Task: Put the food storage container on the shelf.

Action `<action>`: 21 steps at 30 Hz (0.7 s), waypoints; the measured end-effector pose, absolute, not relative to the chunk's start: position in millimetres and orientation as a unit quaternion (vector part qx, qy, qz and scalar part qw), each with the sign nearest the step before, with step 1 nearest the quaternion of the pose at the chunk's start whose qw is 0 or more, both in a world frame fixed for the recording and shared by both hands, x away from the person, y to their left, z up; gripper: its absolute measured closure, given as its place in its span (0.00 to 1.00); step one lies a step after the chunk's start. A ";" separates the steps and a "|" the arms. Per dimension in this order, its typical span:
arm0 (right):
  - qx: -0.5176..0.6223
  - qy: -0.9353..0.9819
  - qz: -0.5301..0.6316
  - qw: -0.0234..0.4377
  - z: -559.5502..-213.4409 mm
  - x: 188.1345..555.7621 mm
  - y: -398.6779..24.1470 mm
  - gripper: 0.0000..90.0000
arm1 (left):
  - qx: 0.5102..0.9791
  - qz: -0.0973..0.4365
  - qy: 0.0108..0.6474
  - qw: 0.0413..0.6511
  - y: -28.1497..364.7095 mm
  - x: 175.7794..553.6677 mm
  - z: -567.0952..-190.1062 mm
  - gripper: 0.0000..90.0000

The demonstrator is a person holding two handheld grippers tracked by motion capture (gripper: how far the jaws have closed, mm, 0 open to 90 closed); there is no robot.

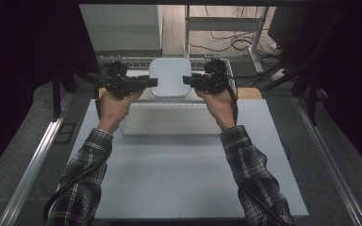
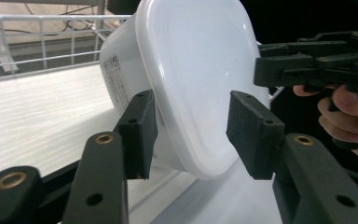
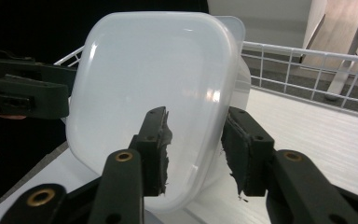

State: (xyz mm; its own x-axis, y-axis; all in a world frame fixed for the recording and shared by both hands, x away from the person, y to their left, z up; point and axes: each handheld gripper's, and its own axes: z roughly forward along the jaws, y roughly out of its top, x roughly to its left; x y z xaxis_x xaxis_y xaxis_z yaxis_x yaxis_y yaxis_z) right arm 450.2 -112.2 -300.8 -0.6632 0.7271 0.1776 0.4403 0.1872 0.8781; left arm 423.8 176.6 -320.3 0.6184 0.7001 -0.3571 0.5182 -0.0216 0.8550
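Note:
A white plastic container with a lid on it stands at the far middle of the table, on a white ribbed board. My left gripper reaches its left edge and my right gripper its right edge. In the left gripper view the lid's rim lies between the jaws of the left gripper, with gaps at the pads. In the right gripper view the container likewise sits between the spread jaws of the right gripper. Both grippers are open.
A white wire basket frames the container at the back. The pale table top stretches toward the person, whose plaid sleeves come in from below. Cables and a metal frame lie on the floor beyond.

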 end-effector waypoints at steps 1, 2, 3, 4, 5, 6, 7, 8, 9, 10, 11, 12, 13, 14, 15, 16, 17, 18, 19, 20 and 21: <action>0.386 0.758 0.507 0.139 -301.1 451.1 -111.3 0.64 | 0.710 0.084 0.431 0.550 176.3 424.8 -320.9 0.57; 0.386 0.758 0.507 0.139 -301.1 451.1 -111.3 0.64 | 0.710 0.084 0.431 0.550 176.3 424.8 -320.9 0.57; 0.388 0.758 0.505 0.138 -301.1 453.4 -110.7 0.62 | 0.711 0.085 0.436 0.545 175.4 427.3 -322.4 0.56; 0.389 0.758 0.504 0.138 -301.2 454.3 -110.6 0.61 | 0.712 0.087 0.438 0.543 175.1 429.1 -323.4 0.56; 0.390 0.759 0.504 0.137 -301.3 455.8 -110.5 0.60 | 0.712 0.087 0.438 0.543 175.1 429.1 -323.4 0.57; 0.391 0.758 0.504 0.134 -301.4 457.2 -110.7 0.60 | 0.713 0.087 0.440 0.540 173.9 431.3 -324.7 0.57; 0.392 0.759 0.504 0.131 -301.4 458.5 -111.1 0.60 | 0.714 0.088 0.440 0.538 173.0 431.9 -325.0 0.57; 0.392 0.759 0.504 0.129 -301.5 459.5 -111.3 0.60 | 0.716 0.092 0.439 0.535 171.2 432.3 -325.0 0.56; 0.392 0.759 0.504 0.125 -301.3 460.8 -111.5 0.60 | 0.716 0.092 0.439 0.535 171.2 432.3 -325.0 0.55; 0.392 0.760 0.504 0.124 -301.4 462.0 -111.5 0.59 | 0.723 0.101 0.439 0.525 168.6 432.6 -324.4 0.54; 0.391 0.760 0.504 0.123 -301.6 463.4 -111.7 0.59 | 0.722 0.102 0.441 0.524 167.7 432.9 -324.1 0.54; 0.392 0.760 0.504 0.120 -301.5 464.4 -111.7 0.58 | 0.723 0.104 0.440 0.523 167.5 433.4 -324.0 0.53; 0.392 0.760 0.504 0.120 -301.6 465.2 -111.8 0.57 | 0.721 0.104 0.442 0.523 166.7 433.8 -323.7 0.53; 0.390 0.761 0.503 0.129 -301.8 466.0 -111.4 0.54 | 0.721 0.106 0.442 0.522 166.5 434.3 -323.4 0.50; 0.388 0.764 0.498 0.138 -301.7 466.2 -111.3 0.51 | 0.720 0.108 0.444 0.521 165.7 434.7 -323.1 0.48; 0.388 0.764 0.498 0.138 -301.7 466.2 -111.3 0.51 | 0.720 0.108 0.444 0.521 165.7 434.7 -323.1 0.46; 0.389 0.765 0.491 0.153 -301.7 466.9 -110.0 0.49 | 0.719 0.111 0.450 0.518 164.8 436.4 -322.1 0.43; 0.389 0.764 0.490 0.157 -301.8 467.4 -109.6 0.48 | 0.718 0.112 0.452 0.518 164.5 436.8 -322.1 0.42; 0.389 0.764 0.489 0.160 -301.8 467.8 -109.3 0.48 | 0.718 0.113 0.452 0.518 164.3 437.3 -321.9 0.41; 0.390 0.763 0.489 0.164 -301.9 468.4 -109.1 0.48 | 0.718 0.114 0.450 0.518 164.1 437.8 -321.7 0.41; 0.391 0.762 0.489 0.165 -301.8 469.2 -108.9 0.49 | 0.718 0.114 0.451 0.518 163.8 438.4 -321.4 0.41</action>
